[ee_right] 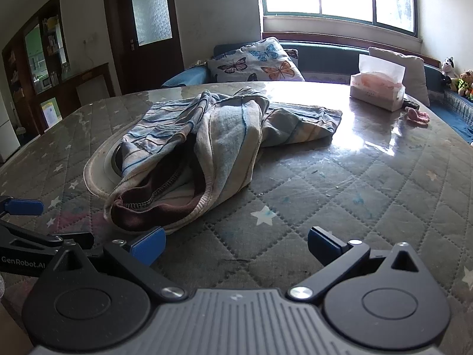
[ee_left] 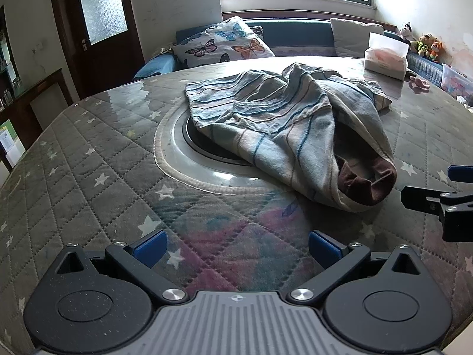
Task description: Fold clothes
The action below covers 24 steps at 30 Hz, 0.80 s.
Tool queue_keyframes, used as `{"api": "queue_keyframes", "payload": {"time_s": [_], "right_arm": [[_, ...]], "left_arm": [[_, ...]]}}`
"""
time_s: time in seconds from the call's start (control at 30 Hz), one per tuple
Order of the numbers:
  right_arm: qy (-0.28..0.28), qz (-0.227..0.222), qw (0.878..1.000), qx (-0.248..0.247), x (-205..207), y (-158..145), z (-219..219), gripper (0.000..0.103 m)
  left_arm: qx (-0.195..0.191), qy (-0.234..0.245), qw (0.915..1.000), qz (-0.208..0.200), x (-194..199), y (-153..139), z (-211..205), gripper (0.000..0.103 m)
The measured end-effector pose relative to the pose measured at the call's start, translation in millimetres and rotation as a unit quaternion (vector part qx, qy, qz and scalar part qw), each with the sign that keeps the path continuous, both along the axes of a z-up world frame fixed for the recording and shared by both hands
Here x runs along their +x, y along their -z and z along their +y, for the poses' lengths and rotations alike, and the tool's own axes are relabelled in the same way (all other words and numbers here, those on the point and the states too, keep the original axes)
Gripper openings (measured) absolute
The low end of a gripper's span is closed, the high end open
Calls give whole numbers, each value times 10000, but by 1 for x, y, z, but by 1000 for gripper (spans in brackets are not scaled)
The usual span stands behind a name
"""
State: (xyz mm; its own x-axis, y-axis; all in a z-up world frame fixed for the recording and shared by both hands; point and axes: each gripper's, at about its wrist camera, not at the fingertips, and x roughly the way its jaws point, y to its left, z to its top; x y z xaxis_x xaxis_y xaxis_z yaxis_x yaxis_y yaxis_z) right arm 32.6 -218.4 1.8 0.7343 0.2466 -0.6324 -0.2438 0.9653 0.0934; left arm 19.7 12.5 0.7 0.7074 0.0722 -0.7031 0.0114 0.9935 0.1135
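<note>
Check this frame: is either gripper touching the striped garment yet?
Apart. In the left wrist view, bare table cover lies between the left gripper and the striped garment. In the right wrist view, the right gripper is open with only tabletop between its fingers.

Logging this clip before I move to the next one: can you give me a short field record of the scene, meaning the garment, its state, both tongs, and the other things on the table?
garment: striped blue and beige garment, brown waistband facing the cameras
garment state: crumpled, unfolded, partly over the round inset in the table
surface: quilted star-pattern table cover under a clear glossy sheet
left tongs: open, holding nothing, short of the garment
right tongs: open, holding nothing, near the waistband
other items: tissue pack, small pink object at the far side
fold progress: not started
</note>
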Motion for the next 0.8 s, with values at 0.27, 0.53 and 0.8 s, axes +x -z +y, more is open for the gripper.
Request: {"api": "queue_keyframes", "payload": {"time_s": [0.27,0.53,0.8], "right_arm": [[-9,39,10000,-12,9,0,-1,103],[-92,47,9999,19,26,-6,-4,103],[-250,-8,9997,-22,56,-19,-1,103]], "left_arm": [[57,-20,10000,-55,10,-6,3,103],[108,-132,9997,-186,29,-18,11,103],[-82,111,9995,-297,53,-31,6,103]]}}
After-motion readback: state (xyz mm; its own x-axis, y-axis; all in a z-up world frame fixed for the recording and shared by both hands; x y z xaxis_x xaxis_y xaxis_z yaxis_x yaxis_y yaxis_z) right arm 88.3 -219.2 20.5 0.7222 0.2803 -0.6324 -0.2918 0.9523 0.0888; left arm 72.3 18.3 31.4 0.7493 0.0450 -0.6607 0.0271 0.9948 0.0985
